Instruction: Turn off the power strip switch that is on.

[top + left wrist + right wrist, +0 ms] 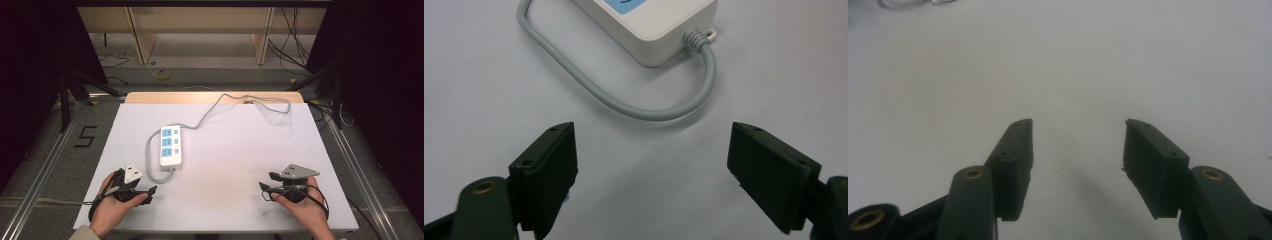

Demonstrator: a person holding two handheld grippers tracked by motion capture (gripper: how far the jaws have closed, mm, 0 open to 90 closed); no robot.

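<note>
The left gripper [150, 190] rested at about seven o'clock on the white table [235, 150], its jaws spread wide with nothing between them. In the left gripper view the grey cable [634, 107] curved in a loop just ahead of the jaws, running into the near end of the power strip [659, 30]. The strip lay at about ten o'clock from the table's centre, near that gripper and well apart from the other, and its cable trailed off towards one o'clock.

The step in hand seemed to be a reach for the strip. To do it well, the left gripper would probably pass over the cable loop and close squarely across the strip's narrow sides, not on the cable.

The right gripper [264, 187] sat at about five o'clock, jaws parted and empty above bare tabletop.
</note>
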